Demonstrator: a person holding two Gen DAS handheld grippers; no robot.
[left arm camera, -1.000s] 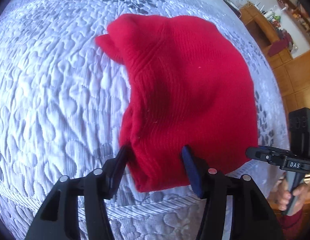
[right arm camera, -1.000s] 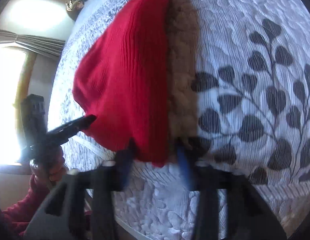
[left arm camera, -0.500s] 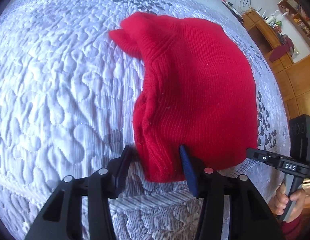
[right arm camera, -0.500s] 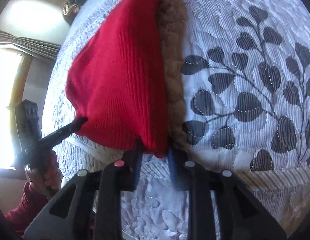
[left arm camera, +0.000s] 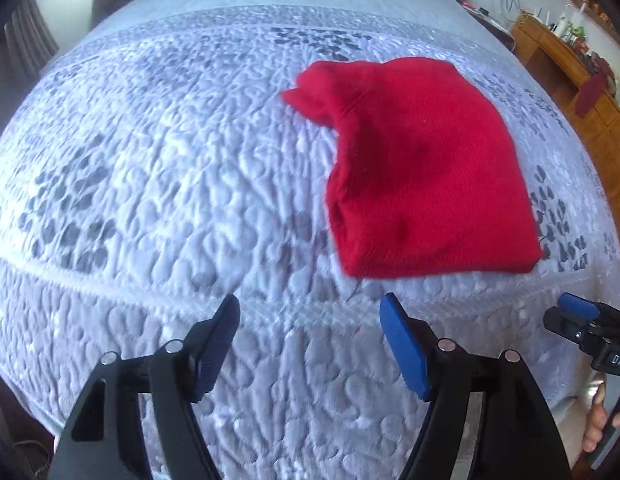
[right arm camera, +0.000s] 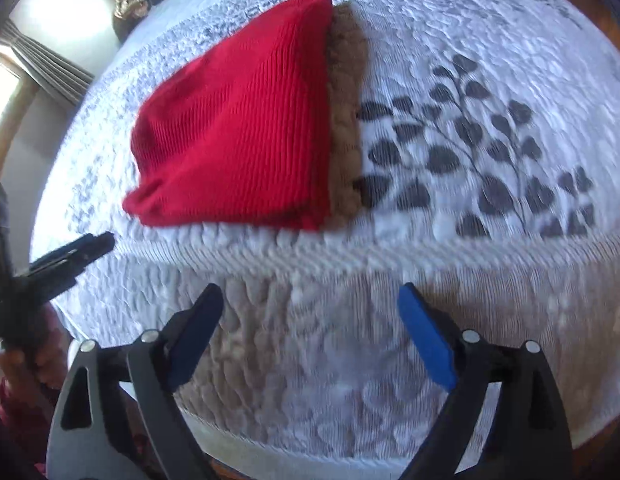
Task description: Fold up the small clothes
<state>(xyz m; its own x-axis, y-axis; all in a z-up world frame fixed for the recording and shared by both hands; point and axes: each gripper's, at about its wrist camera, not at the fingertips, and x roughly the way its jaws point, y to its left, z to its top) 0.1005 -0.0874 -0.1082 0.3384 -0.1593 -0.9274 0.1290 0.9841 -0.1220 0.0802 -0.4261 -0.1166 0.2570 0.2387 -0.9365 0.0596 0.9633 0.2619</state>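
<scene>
- My left gripper [left arm camera: 310, 312] points steeply downward, its jaws spread wide with nothing between them; they have just been opening.
- My right gripper [right arm camera: 310, 300] tilts down the same way, jaws wider still and empty, also just opened.
- In the right wrist view, my left gripper's black tip pokes in at the left edge.
- My right hand [left arm camera: 598, 420] grips its handle.

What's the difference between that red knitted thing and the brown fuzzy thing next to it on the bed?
The red knit garment is bright and finely ribbed; the brown fuzzy piece is dull and shaggy. The red one shows as a broad folded shape, while of the brown one only a narrow strip shows along the red one's edge. I cannot tell whether the brown continues under the red. Both lie flat on the quilted bedspread, with no gripper touching them.
</scene>
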